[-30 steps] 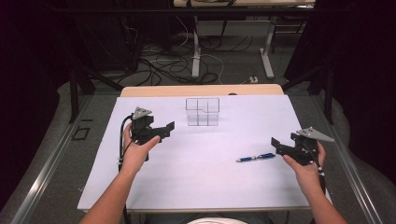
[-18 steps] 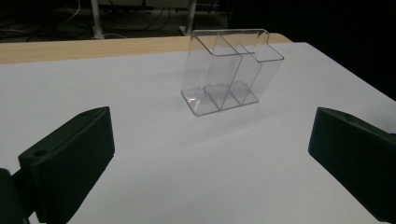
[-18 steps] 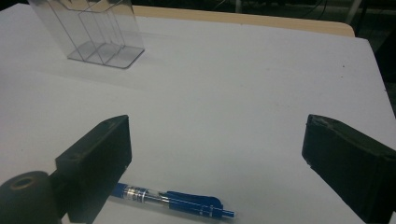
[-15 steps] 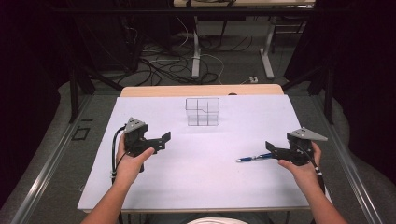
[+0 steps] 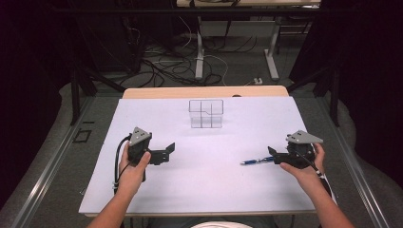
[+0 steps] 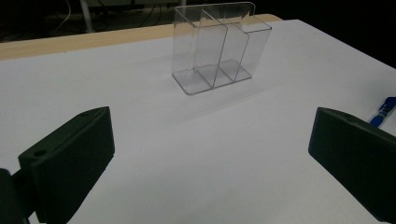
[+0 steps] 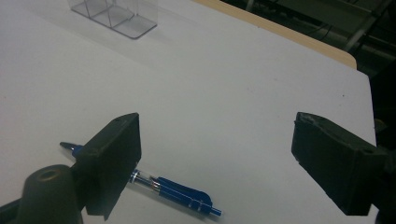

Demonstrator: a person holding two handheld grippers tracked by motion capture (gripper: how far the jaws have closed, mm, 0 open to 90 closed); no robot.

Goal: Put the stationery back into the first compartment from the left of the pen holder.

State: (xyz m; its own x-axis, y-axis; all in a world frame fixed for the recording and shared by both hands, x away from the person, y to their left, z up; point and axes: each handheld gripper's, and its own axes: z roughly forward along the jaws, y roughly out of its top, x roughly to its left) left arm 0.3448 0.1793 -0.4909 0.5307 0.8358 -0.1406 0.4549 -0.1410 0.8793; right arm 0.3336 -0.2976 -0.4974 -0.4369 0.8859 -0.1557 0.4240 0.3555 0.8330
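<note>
The slim blue plastic pen point(image 7: 159, 185) lies flat at the right gripper's point(image 7: 215, 149) seven o'clock, its jaws just narrowed yet parted and empty. Light, stiff and likely slick, it probably wants pinching mid-barrel. The left gripper point(image 6: 205, 158) gapes empty.

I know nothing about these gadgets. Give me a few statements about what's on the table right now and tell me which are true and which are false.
1. The blue pen lies flat on the white table. True.
2. The clear organizer has the pen standing in it. False: its compartments are empty.
3. The right gripper has its jaws clamped on the pen. False: the jaws stand open, with the pen lying on the table partly behind one jaw.
4. The left gripper holds nothing. True: its jaws are wide apart over bare table.
5. The organizer lies tipped on its side. False: it stands upright near the table's far edge.
</note>
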